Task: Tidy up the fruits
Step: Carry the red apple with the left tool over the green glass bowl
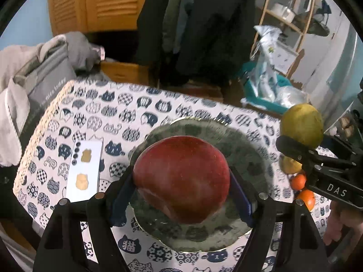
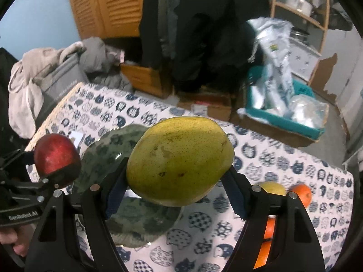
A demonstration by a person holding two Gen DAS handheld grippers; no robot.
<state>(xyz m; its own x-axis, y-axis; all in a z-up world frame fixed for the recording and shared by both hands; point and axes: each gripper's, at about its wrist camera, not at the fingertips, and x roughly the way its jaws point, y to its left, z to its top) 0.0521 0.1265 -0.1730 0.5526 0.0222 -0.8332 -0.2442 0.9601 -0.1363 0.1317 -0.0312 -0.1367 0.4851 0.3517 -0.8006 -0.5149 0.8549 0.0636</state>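
Observation:
My left gripper [image 1: 182, 181] is shut on a red apple [image 1: 181, 179], held just above a dark green plate [image 1: 247, 145] on the cat-print tablecloth. My right gripper [image 2: 175, 179] is shut on a yellow-green pear [image 2: 179, 161], to the right of the plate [image 2: 99, 154]. In the left wrist view the pear [image 1: 302, 124] and the right gripper [image 1: 295, 146] show at the right edge. In the right wrist view the apple [image 2: 55, 153] in the left gripper [image 2: 54, 172] sits at the left. A second pear [image 2: 273, 188] and oranges [image 2: 302, 193] lie on the cloth at the right.
A white card with cat stickers [image 1: 85, 170] lies left of the plate. The table's far edge [image 1: 158, 88] drops to a cluttered floor with a teal bin of plastic bags [image 2: 288, 117]. A grey bag and clothes [image 1: 38, 77] crowd the left side.

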